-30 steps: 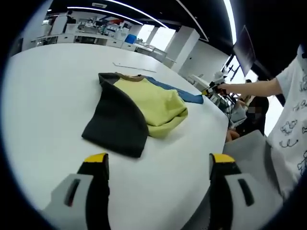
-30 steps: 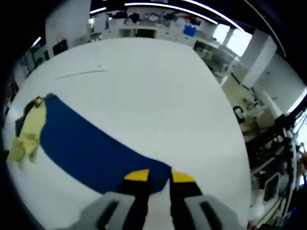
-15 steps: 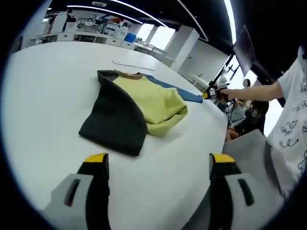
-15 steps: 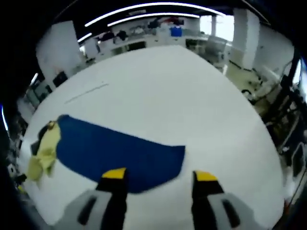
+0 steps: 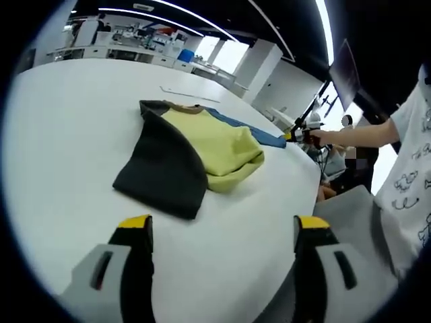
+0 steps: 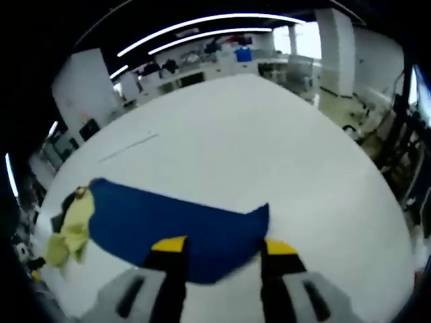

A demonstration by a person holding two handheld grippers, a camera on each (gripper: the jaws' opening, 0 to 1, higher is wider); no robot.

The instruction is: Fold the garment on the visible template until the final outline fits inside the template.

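The garment lies on the white table (image 5: 60, 134) with a black sleeve (image 5: 161, 168) nearest me, a yellow-green body (image 5: 219, 145) and a blue sleeve (image 5: 259, 132) stretched away to the right. My left gripper (image 5: 222, 225) hangs open short of the black sleeve, nothing between its fingers. In the right gripper view the blue sleeve (image 6: 168, 219) lies flat, its cuff end reaching between the jaws of my right gripper (image 6: 222, 247), which is open. The yellow-green body (image 6: 71, 229) bunches at the left. The right gripper (image 5: 296, 136) sits at the blue cuff.
A thin dark line (image 5: 188, 94) is marked on the table beyond the garment, also the line (image 6: 128, 147) past the sleeve. A person in a white printed shirt (image 5: 411, 175) stands at the right table edge. Desks and shelves (image 6: 222, 57) line the far wall.
The right gripper went from shut at the blue cuff to open, leaving the sleeve flat on the table, then lowered closer to the cuff. The left gripper has barely moved.
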